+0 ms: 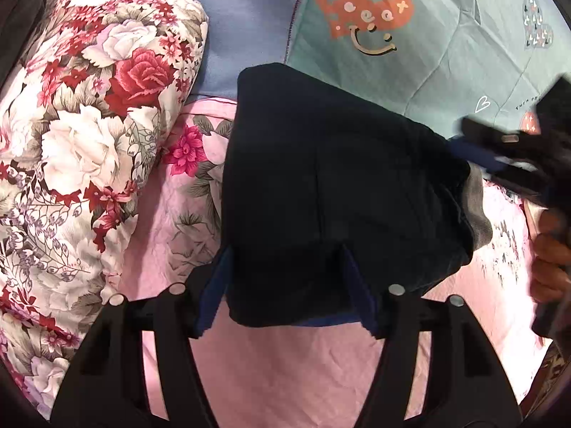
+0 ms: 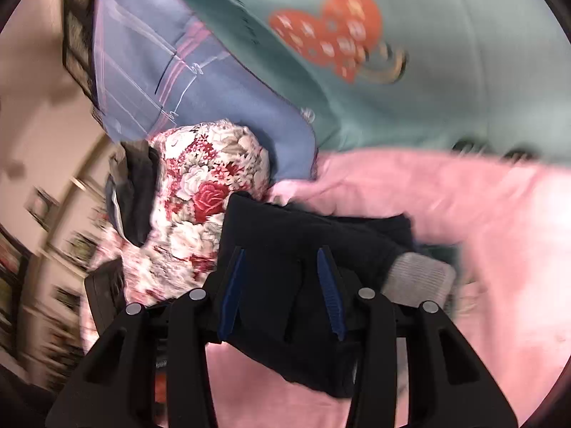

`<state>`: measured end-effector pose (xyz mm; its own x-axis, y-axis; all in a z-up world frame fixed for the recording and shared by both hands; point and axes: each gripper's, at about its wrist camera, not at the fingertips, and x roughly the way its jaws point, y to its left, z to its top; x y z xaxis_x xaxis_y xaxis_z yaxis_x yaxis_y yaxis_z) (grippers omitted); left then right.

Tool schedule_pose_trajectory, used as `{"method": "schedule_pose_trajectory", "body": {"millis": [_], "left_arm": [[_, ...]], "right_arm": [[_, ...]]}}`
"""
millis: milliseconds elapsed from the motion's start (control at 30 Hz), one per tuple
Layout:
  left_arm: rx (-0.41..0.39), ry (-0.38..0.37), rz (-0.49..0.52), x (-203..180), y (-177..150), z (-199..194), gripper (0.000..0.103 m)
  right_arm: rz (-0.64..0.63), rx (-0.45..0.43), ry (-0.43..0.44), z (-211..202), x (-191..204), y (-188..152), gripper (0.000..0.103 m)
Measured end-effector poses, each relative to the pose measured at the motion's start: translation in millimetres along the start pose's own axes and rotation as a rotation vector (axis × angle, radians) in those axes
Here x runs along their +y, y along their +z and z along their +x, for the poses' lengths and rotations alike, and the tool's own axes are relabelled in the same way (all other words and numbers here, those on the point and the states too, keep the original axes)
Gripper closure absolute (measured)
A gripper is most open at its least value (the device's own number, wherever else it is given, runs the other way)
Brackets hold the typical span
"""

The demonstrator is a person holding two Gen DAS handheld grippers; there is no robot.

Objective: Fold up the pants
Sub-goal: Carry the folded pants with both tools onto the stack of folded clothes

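Pants (image 1: pixel 321 185): dark, folded into a thick bundle on the pink sheet (image 1: pixel 285 374); grey cuff (image 1: pixel 476 214) sticks out at 3 o'clock in the left wrist view.
Left gripper (image 1: pixel 285 285): blue pads straddle the bundle's near edge; a firm clench cannot be told.
Right gripper (image 2: pixel 282 292): pads on either side of the bundle's near fold; whether they pinch it cannot be told, view blurred.
Quilt (image 1: pixel 89 125): floral roll at 9 o'clock of the pants.
Blanket (image 1: pixel 428 53): teal with an orange heart, at 1 o'clock.
Hand (image 1: pixel 549 260): at 3 o'clock edge.
Containers: nothing seen.
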<state>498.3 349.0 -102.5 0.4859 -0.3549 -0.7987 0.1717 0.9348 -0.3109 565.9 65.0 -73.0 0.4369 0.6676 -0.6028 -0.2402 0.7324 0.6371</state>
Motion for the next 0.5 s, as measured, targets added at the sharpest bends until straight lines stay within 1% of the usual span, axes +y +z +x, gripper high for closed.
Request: {"method": "schedule_pose_trajectory", "body": {"millis": [33,67,100,133,167,200,267,333,400,433,467,500], "left_arm": [[0.003,0.0,-0.006,2,0,2,0.03],[0.01,-0.021,-0.018,4,-1,5,0.03],[0.014,-0.036,-0.034,7,-2,8,0.029],[0.018,-0.028,-0.051,9,-3,10,0.028],[0.016,-0.041,-0.064,11,-2,12,0.027],[0.013,-0.042,-0.061,10,-2,14,0.026],[0.003,-0.014,-0.034,6,-3,16,0.024],[0.001,0.004,-0.006,3,-1,10,0.024],[-0.013,0.026,0.013,1,2,-5,0.027],[-0.037,0.041,0.028,-3,5,-16,0.028],[-0.084,0.043,0.051,-7,11,-31,0.028],[-0.116,0.043,0.067,-11,16,-39,0.026]], "right_arm": [[0.065,-0.007,0.01,8,-20,2,0.068],[0.114,-0.016,0.019,12,-35,3,0.083],[0.179,-0.026,0.036,17,-54,5,0.093],[0.221,-0.028,0.054,21,-65,5,0.103],[0.234,-0.031,0.063,22,-69,4,0.103],[0.219,-0.032,0.051,24,-68,4,0.103],[0.149,-0.019,-0.005,23,-55,6,0.103],[0.117,-0.006,-0.025,13,-37,8,0.101],[0.05,-0.056,-0.009,-10,-11,5,0.094],[0.011,-0.074,-0.001,-19,-2,1,0.088],[-0.036,-0.086,-0.006,-28,11,-6,0.08],[-0.086,-0.094,-0.025,-34,24,-16,0.076]]}}
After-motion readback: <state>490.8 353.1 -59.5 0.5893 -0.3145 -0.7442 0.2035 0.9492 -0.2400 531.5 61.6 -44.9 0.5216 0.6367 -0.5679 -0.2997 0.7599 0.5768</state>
